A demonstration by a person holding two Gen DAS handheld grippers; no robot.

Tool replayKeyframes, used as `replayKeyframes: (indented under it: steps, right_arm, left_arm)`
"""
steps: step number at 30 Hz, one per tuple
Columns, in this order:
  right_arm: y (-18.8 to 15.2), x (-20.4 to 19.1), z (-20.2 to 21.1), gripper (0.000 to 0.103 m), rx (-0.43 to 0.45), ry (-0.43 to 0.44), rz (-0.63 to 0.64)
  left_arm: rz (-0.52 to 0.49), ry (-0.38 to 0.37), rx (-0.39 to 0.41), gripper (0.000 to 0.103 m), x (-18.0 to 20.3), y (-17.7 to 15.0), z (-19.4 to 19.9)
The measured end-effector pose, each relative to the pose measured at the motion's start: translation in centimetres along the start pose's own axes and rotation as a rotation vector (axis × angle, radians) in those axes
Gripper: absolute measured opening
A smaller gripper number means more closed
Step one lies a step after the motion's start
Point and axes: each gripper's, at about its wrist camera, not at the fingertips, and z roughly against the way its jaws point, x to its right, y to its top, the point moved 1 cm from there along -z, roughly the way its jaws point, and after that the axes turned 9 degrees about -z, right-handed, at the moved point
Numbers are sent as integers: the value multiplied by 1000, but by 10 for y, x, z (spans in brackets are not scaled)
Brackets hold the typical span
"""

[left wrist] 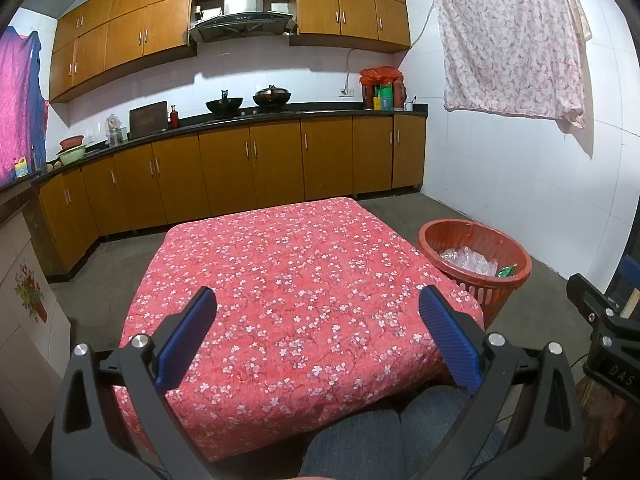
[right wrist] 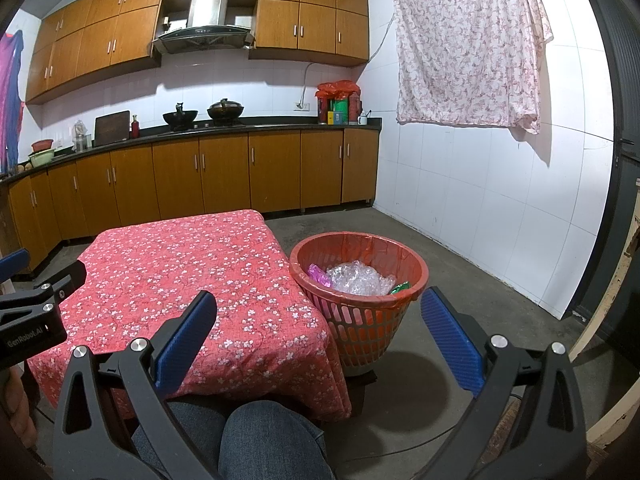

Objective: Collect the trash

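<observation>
Trash basket (right wrist: 358, 276) w/ wrappers beside table (right wrist: 192, 264); both claws wide, empty.

The basket (right wrist: 360, 304) stands right of the table (right wrist: 180, 272), holding what looks like wrappers (right wrist: 360, 280).

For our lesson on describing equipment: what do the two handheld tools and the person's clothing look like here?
Each tool, left and right, has a black plastic frame with triangular cut-outs, silver round bolts and two blue ribbed pads. The left tool's body, seen from the right wrist, carries white "GenRobot.AI" lettering. The person's knees are in blue jeans.
</observation>
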Motion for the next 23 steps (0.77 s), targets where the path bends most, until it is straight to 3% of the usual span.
replayKeyframes:
  steps: [23]
  right_arm:
    - [1,2,-1,101,0,2,1]
  left_arm:
    - [14,-2,-17,99,13,-7,-2]
